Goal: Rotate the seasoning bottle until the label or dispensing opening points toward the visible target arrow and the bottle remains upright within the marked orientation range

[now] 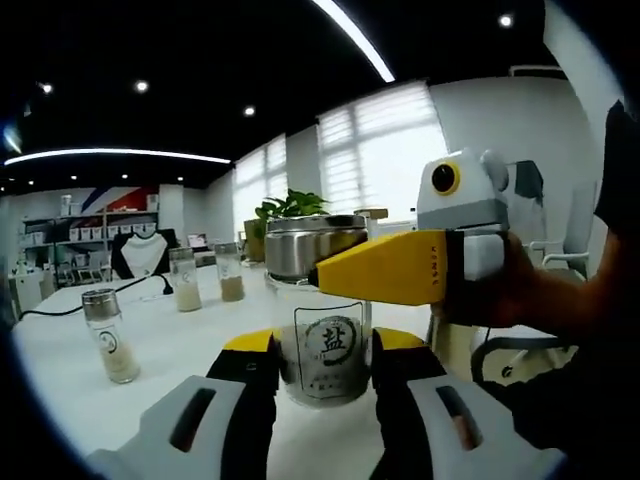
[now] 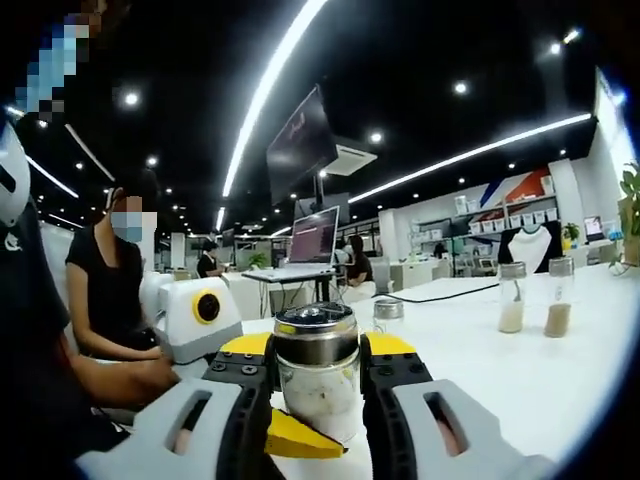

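A glass seasoning bottle (image 1: 324, 372) with a steel lid (image 1: 312, 243) stands upright on the white table (image 1: 170, 350). Its round printed label faces the left gripper view. My left gripper (image 1: 322, 338) is shut on the glass body, one jaw on each side. My right gripper (image 1: 322, 268) comes in from the right at lid height, its yellow jaw crossing the bottle's neck. In the right gripper view, the right gripper (image 2: 317, 352) is shut on the bottle (image 2: 320, 395) just under the lid. The left gripper (image 2: 300, 440) shows low down there as a yellow jaw tip.
Three more seasoning bottles stand on the table: a small one (image 1: 108, 335) at left and two (image 1: 184, 280) (image 1: 230, 272) farther back. A plant (image 1: 290, 205) is behind the bottle. A seated person (image 2: 110, 285) and a laptop (image 2: 312, 240) are across the room.
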